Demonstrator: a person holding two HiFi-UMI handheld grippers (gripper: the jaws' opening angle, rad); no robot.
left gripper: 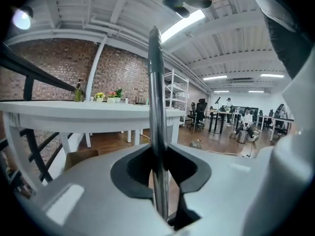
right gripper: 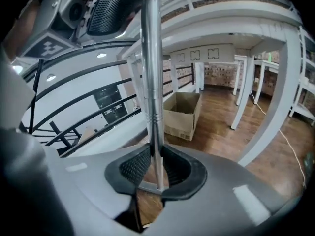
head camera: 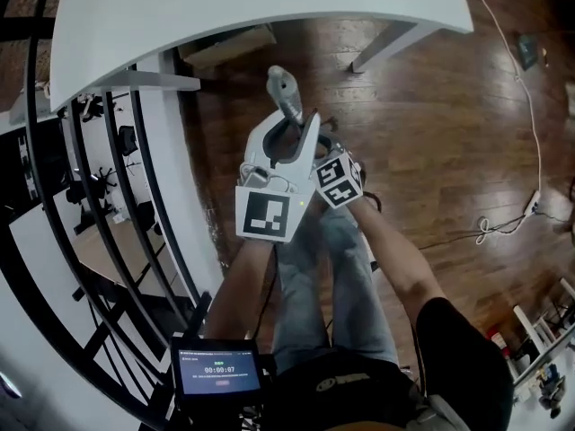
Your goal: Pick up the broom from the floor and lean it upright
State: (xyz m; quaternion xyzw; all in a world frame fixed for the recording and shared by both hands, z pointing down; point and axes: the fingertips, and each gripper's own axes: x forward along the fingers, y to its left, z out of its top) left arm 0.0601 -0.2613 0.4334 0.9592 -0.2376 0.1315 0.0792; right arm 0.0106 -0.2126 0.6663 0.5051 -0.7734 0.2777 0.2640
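Clamped on pole (left gripper: 155, 82) with left gripper (left gripper: 157, 167) and right gripper (right gripper: 156, 170); may slip downward or knock table (head camera: 269, 7) if tilted carelessly.

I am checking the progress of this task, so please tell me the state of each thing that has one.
broom handle: held roughly upright, gripped in two places
left gripper: jaws shut on the broom handle
right gripper: jaws shut on the broom handle
cardboard box: top open
screen: lit
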